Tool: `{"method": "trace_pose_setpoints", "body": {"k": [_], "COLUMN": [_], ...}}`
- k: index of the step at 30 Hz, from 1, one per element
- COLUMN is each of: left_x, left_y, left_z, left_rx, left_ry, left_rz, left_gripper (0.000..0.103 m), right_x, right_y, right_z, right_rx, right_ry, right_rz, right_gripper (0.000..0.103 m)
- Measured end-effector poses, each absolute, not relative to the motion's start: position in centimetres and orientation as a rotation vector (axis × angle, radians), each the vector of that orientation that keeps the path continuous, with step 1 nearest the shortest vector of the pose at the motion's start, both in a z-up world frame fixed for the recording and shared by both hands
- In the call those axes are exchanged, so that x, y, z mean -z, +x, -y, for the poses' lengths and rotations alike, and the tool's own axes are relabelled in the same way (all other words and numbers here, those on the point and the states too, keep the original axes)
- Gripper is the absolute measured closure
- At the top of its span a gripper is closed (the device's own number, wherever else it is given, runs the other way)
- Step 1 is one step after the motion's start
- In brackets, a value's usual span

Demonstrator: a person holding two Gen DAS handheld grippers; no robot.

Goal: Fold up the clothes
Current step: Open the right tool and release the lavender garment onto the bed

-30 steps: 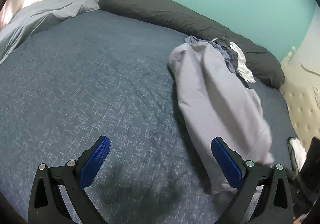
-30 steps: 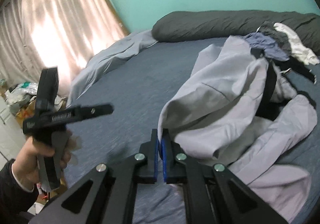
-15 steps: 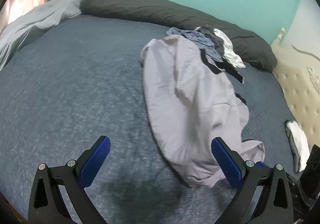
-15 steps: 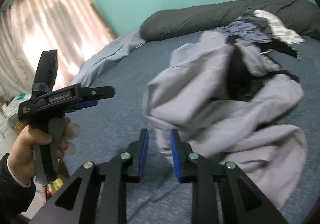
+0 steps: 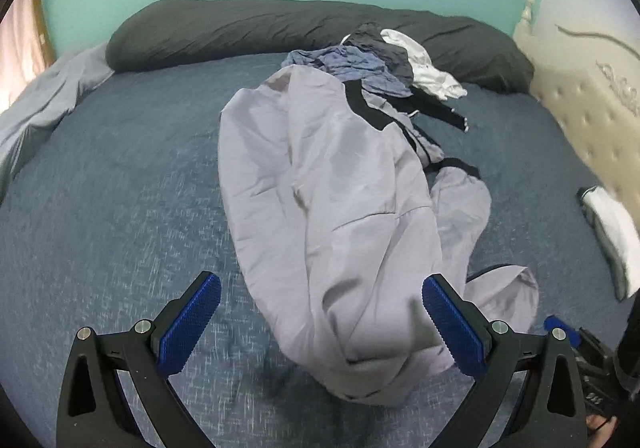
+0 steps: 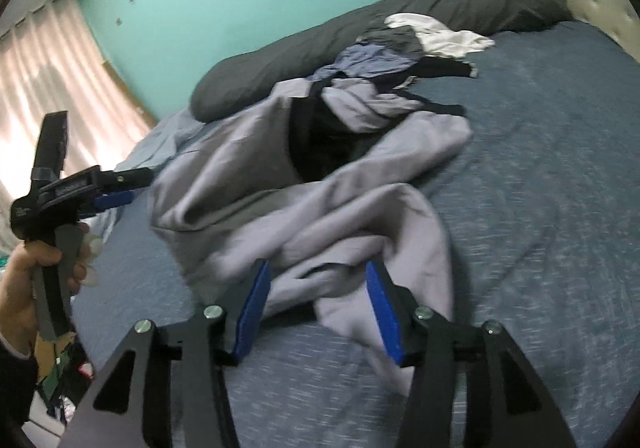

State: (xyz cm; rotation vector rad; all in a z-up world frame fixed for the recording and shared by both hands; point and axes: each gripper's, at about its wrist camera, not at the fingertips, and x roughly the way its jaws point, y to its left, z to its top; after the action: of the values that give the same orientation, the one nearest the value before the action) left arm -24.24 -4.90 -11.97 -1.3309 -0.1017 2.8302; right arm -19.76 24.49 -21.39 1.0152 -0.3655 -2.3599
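Lilac garment (image 5: 340, 208) crumpled on bed (image 5: 120, 188).

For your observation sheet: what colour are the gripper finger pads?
Blue pads, clearest in the left wrist view.

- Only lettering I can spot is a small white print on the side of the black handheld left gripper (image 6: 116, 192) in the right wrist view, too blurry to read.

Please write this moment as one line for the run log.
phase: laying out | left claw: open, empty | right claw: open, empty | lilac garment: crumpled on bed
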Motion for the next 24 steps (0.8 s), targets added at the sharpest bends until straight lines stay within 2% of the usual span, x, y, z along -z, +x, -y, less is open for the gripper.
{"method": "trace_pose_setpoints", "body": {"k": [10,24], "left_x": [12.4,14.1], "left_y": [-25.7,-29.5], "left_z": [1.4,-1.3], "left_rx": [-2.875,-2.827], "left_ry": [-1.305,-1.394], "left_rz": [-0.042,-0.096], "left_gripper": [0.000,0.000], "right_x": [24.1,25.4], "right_y": [-20.5,-21.0], "right_z": [-27.0,-29.4], "right_rx": [2.370,2.381], "right_ry": [1.036,1.015], "right_rz": [0.379,0.468], "right_gripper": [0.045,0.045]}}
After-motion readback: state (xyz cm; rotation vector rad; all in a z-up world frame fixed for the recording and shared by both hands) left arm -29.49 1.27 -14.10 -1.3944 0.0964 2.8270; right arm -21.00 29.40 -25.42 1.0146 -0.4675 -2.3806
